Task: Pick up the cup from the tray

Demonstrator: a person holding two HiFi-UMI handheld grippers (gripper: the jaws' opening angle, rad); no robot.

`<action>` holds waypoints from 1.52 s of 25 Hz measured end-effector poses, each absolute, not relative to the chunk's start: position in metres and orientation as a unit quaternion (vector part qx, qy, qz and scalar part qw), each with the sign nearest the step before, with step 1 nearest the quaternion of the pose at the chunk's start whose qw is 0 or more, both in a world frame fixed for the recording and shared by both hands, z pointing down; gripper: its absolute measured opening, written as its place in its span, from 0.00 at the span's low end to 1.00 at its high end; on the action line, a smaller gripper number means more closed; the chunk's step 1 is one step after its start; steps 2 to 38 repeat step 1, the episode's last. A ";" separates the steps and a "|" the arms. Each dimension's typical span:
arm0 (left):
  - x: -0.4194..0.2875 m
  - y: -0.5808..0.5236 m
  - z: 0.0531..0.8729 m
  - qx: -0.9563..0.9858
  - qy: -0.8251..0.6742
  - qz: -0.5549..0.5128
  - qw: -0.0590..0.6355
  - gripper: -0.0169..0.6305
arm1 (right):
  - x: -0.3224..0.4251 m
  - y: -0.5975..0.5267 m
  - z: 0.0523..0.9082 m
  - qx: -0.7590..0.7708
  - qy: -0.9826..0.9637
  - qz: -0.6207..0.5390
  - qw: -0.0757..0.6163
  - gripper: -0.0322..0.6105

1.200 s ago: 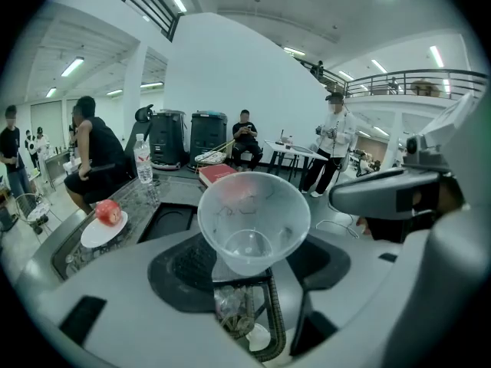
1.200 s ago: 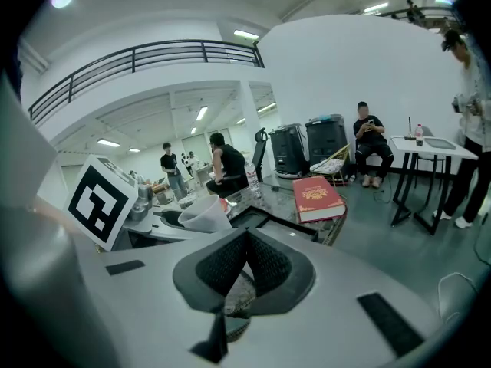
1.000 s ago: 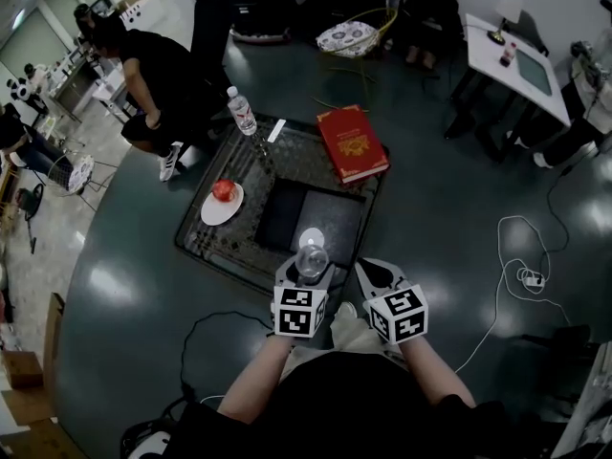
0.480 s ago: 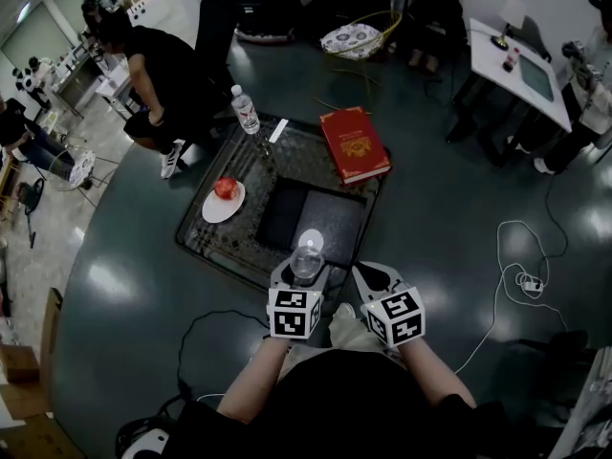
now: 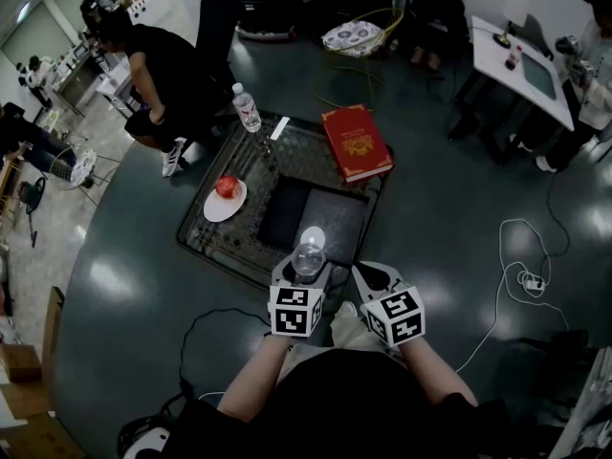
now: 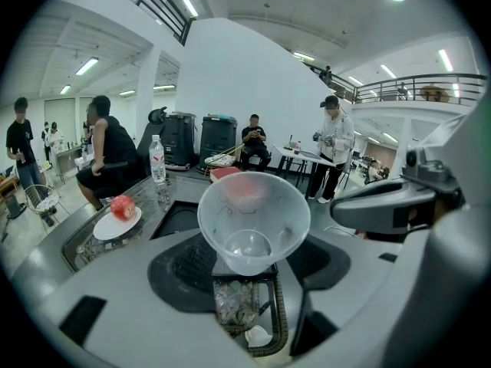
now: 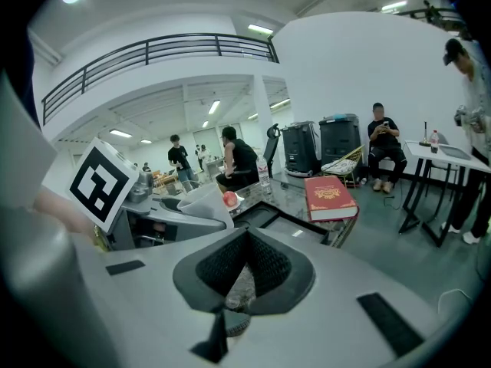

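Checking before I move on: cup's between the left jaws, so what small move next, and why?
Likely lift the left gripper straight up a little, grip unchanged. Its jaws look closed on the lower wall of the clear cup, which stands upright, low over the table. The right gripper is shut, empty.

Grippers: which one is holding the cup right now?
The left gripper: the clear cup sits clamped between its fingers. The right gripper has its fingers together with nothing in them.
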State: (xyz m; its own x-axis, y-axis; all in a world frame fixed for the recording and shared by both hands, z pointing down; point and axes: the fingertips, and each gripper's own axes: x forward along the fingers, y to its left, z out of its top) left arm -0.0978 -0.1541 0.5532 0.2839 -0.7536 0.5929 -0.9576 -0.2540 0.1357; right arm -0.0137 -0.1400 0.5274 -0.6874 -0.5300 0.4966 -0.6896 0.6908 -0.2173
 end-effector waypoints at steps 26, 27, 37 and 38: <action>-0.097 -0.155 0.553 0.764 -0.560 0.211 0.242 0.46 | -0.014 -0.140 0.527 0.340 -0.897 0.197 0.202 0.06; -0.097 -0.155 0.553 0.764 -0.560 0.211 0.242 0.46 | -0.014 -0.140 0.527 0.340 -0.897 0.197 0.202 0.06; -0.097 -0.155 0.553 0.764 -0.560 0.211 0.242 0.46 | -0.014 -0.140 0.527 0.340 -0.897 0.197 0.202 0.06; -0.097 -0.155 0.553 0.764 -0.560 0.211 0.242 0.46 | -0.014 -0.140 0.527 0.340 -0.897 0.197 0.202 0.06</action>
